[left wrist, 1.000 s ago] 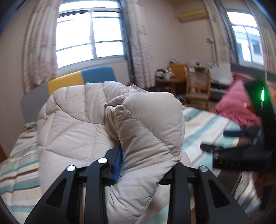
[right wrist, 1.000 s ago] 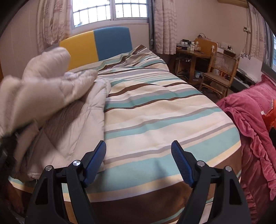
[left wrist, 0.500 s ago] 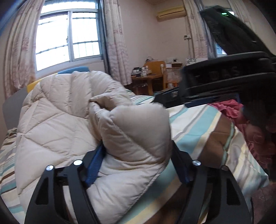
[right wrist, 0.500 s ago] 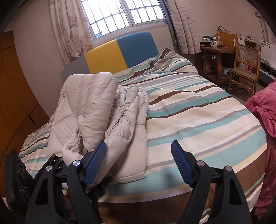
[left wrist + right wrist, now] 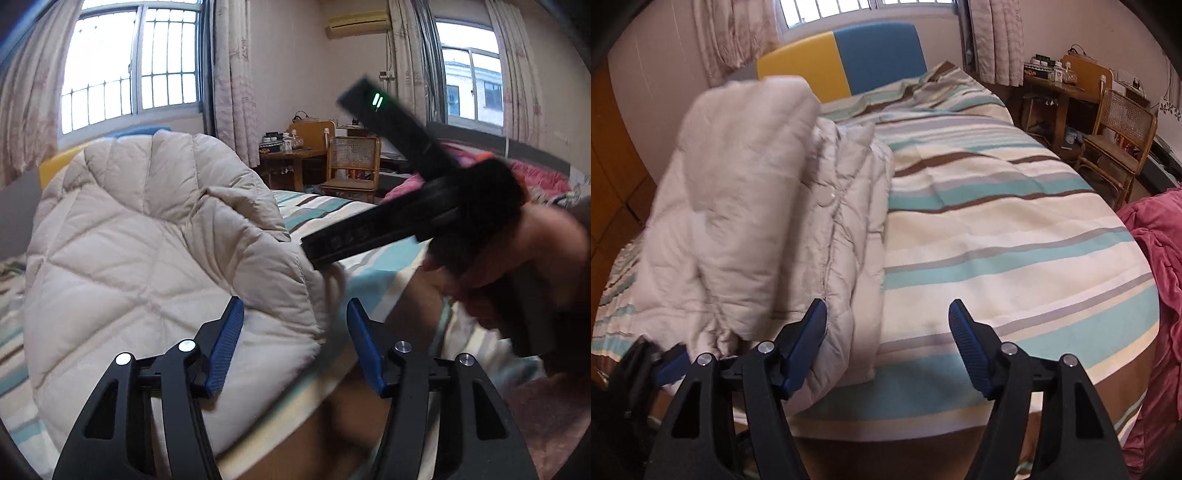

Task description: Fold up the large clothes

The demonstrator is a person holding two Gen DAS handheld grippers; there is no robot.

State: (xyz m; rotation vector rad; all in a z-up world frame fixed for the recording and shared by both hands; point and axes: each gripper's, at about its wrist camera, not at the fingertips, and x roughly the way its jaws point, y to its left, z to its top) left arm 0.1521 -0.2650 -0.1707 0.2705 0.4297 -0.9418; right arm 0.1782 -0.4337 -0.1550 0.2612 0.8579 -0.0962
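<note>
A beige quilted down jacket lies heaped on the left side of the striped bed. My left gripper is at its near edge. The jaws are closing, and a puffy fold sits between them without the right pad touching it. In the right wrist view the jacket is blurred on top. My right gripper is over its hem, jaws closing, with only the left pad against the fabric. The right gripper's black body crosses the left wrist view, held by a hand. The left gripper's blue pad shows at bottom left.
The bed has a yellow and blue headboard. A wooden desk and a wicker chair stand to its right. A pink blanket lies at the right edge, and a wooden wardrobe is on the left.
My left gripper let go of the jacket fold it was shut on, and the fold sank onto the bed. The right gripper swung left to the jacket's hem and its jaws narrowed.
</note>
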